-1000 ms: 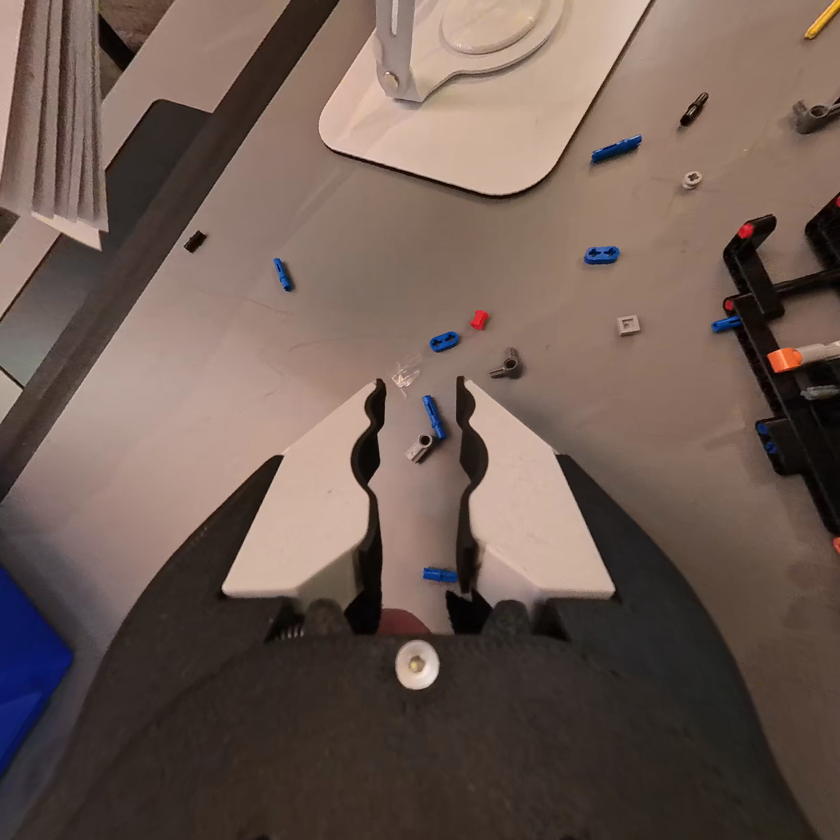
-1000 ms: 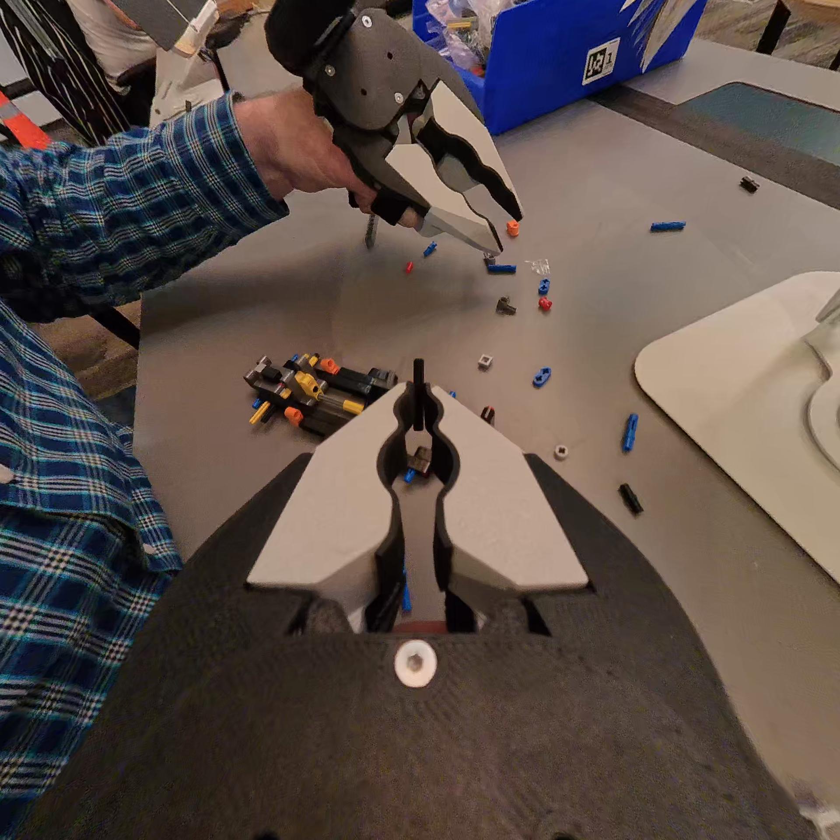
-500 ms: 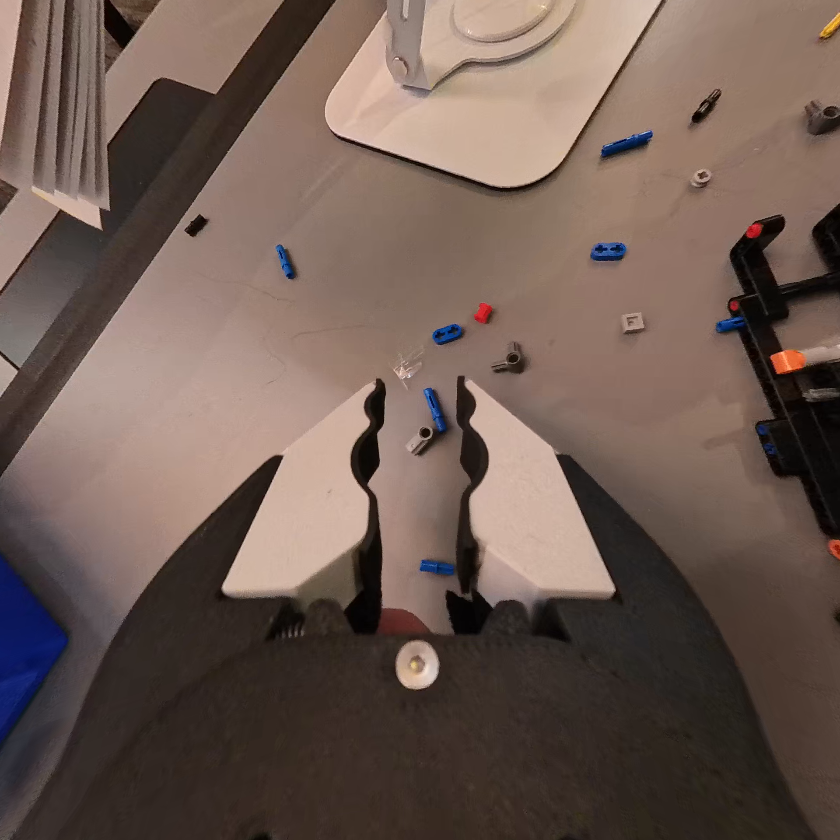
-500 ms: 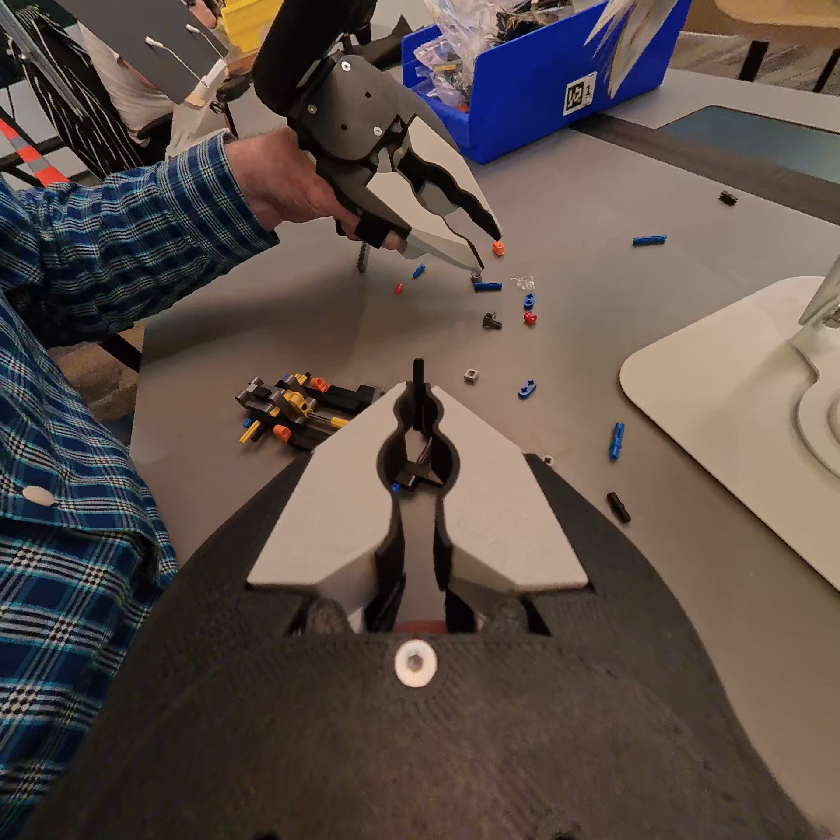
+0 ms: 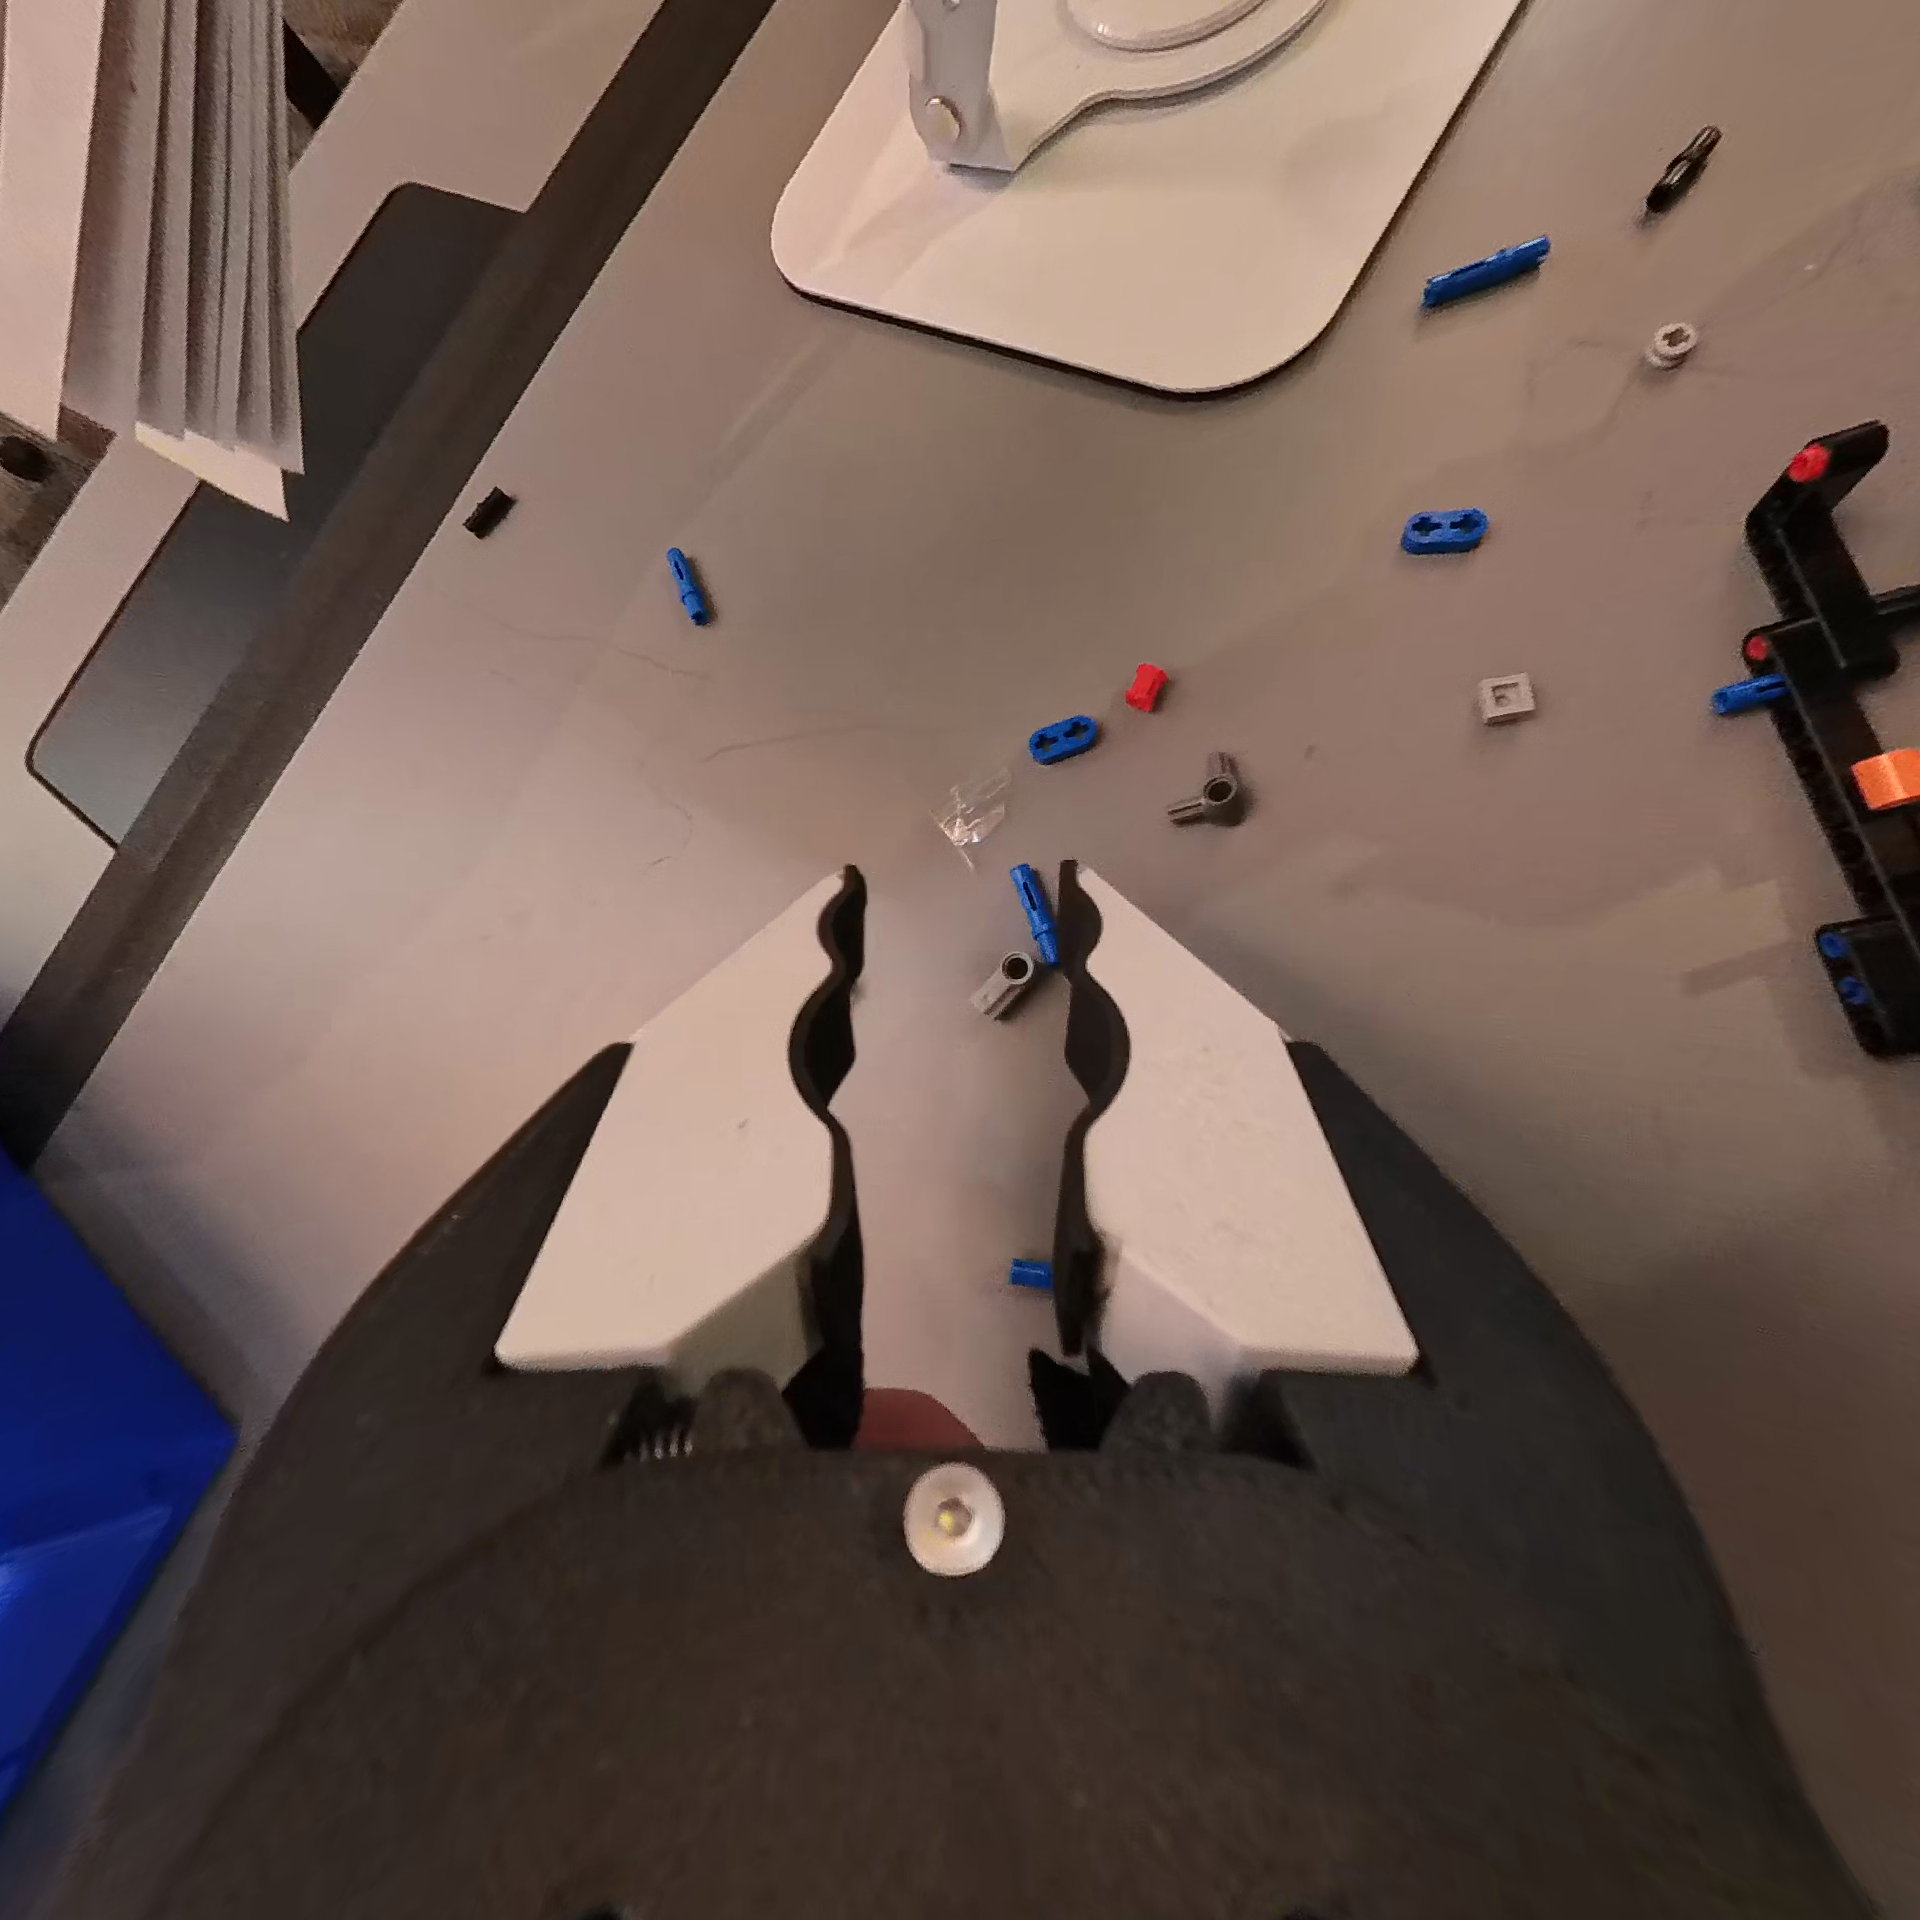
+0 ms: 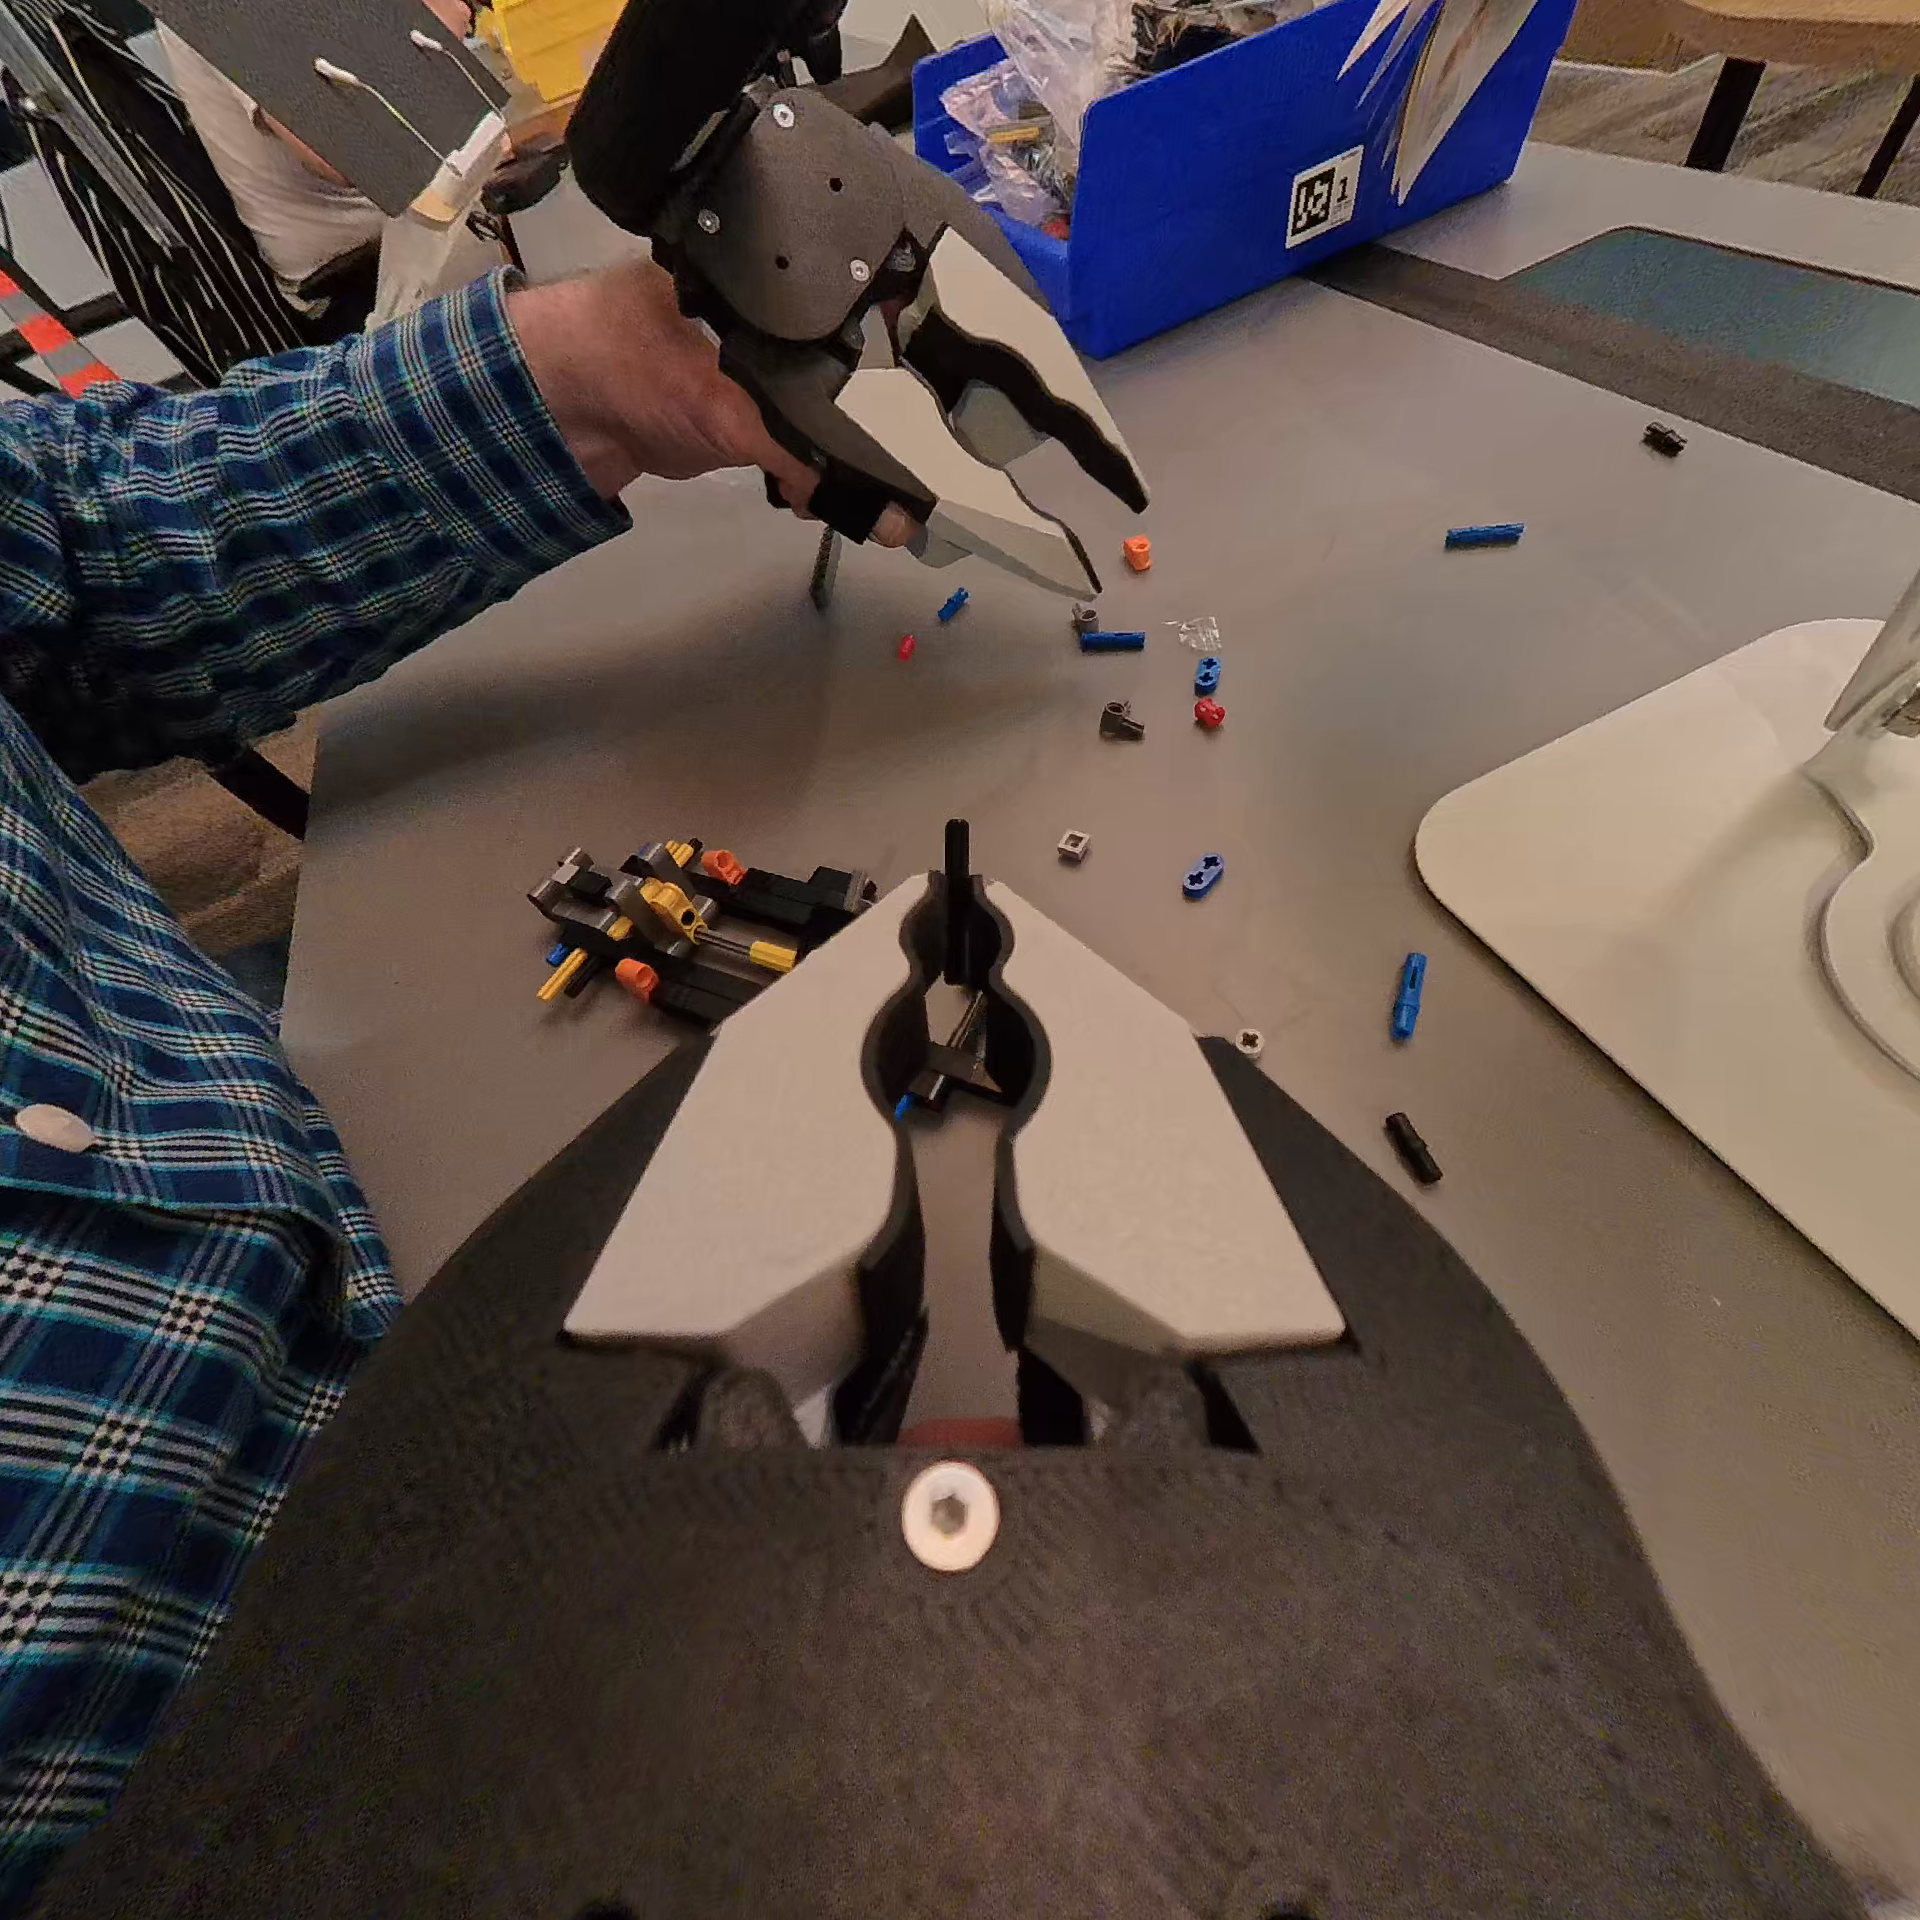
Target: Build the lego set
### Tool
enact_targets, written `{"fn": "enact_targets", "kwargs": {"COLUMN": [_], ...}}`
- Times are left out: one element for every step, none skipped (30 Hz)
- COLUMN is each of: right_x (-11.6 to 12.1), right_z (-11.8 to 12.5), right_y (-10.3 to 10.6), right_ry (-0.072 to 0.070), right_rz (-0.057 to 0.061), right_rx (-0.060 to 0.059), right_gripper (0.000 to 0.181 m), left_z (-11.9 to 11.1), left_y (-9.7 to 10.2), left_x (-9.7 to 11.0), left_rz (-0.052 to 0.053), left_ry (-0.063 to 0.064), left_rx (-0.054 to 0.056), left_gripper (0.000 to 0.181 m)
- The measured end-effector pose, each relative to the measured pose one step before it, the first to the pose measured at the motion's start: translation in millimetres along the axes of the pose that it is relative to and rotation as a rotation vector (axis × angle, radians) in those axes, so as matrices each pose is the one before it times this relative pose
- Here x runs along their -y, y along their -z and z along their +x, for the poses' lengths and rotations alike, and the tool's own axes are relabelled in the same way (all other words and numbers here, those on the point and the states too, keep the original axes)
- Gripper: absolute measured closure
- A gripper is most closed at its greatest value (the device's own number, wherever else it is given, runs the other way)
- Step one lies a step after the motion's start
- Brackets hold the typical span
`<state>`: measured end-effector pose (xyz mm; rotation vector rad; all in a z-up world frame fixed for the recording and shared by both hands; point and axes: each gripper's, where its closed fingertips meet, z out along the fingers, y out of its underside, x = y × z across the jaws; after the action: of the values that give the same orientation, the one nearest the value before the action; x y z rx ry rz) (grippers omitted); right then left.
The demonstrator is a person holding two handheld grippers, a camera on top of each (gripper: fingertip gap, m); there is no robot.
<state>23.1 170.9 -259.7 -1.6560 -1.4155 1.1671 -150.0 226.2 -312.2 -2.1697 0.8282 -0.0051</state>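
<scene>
The left hand-held gripper (image 5: 956,883) is hanging open over the blue pin (image 5: 1034,912) and grey piece (image 5: 1006,982) on the desk (image 5: 520,987), so it should slide toward 3 o'clock before closing, while the right hand-held gripper (image 6: 956,904) is squeezing a black rod (image 6: 956,883).

Loose pins (image 6: 1112,641) and connectors (image 6: 1120,720) scattered mid-table (image 6: 1351,790); partly built model (image 6: 686,930) lying left of them, flat stand base (image 6: 1621,894) right, parts bin (image 6: 1226,197) behind.
</scene>
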Motion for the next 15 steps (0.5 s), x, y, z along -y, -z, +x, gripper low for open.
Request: {"fn": "enact_targets", "kwargs": {"right_x": [-0.1,0.01,0.27,0.4,0.24,0.21,0.22,0.27,-0.13,-0.06,0.04,0.45,0.38,0.41,0.2], "right_z": [0.41,0.19,-0.02,-0.13,-0.06,0.03,-0.09,-0.11,-0.12,-0.12,-0.13,-0.39,-0.32,-0.15,-0.02], "right_y": [0.14,0.07,0.17,0.17,0.08,0.04,-0.05,0.01,-0.05,-0.07,-0.11,-0.01,0.02,0.18,0.21], "right_ry": [0.0015,0.0019,0.0017,0.002,0.0023,0.0026,0.0018,0.0011,0.0014,0.0019,0.0011,0.0009,0.0018,0.0019,0.0009], "right_rz": [-0.0014,-0.0013,-0.0004,0.0001,-0.0006,-0.0012,-0.0005,0.0,-0.0008,-0.0013,-0.0006,0.0008,0.0004,0.0001,-0.0001], "right_rx": [-0.0023,-0.0014,-0.001,-0.0009,-0.0018,-0.0016,-0.001,-0.0005,-0.0006,-0.0004,-0.0001,0.0006,-0.0001,-0.0007,-0.0005], "right_gripper": [0.181,0.181,0.181,0.181,0.181,0.181,0.181,0.181,0.181,0.181,0.181,0.181,0.181,0.181,0.181], "left_z": [-0.62,-0.12,0.24,0.15,0.89,0.33,-0.51,-0.1,0.43,0.48,0.59,0.99,1.5,1.02,1.0], "left_y": [-0.62,-0.53,-0.66,-0.53,-0.3,-0.09,-0.1,-0.17,-0.37,-0.56,-0.54,-0.77,-1.03,-0.92,-0.77], "left_x": [-0.02,0.0,0.55,1.01,1.19,1.61,1.65,1.18,0.77,0.64,0.48,0.06,-0.69,-0.06,-0.08], "left_rz": [-0.0011,-0.0011,0.0027,0.0046,0.004,0.0056,0.005,0.0016,0.0002,0.0007,0.0012,-0.0008,-0.0046,-0.0001,-0.0005], "left_ry": [-0.0072,-0.0092,-0.0081,-0.0012,-0.0012,-0.0069,-0.0099,-0.0103,-0.0114,-0.0091,-0.0085,-0.006,-0.0032,-0.0063,-0.0075], "left_rx": [0.0013,-0.0014,-0.0032,-0.0041,-0.0095,-0.0038,0.0017,-0.0014,-0.0045,-0.0049,-0.0057,-0.0087,-0.0113,-0.0071,-0.0074], "left_gripper": [0.144,0.141,0.14,0.136,0.133,0.132,0.131,0.132,0.135,0.136,0.136,0.137,0.137,0.137,0.137]}}
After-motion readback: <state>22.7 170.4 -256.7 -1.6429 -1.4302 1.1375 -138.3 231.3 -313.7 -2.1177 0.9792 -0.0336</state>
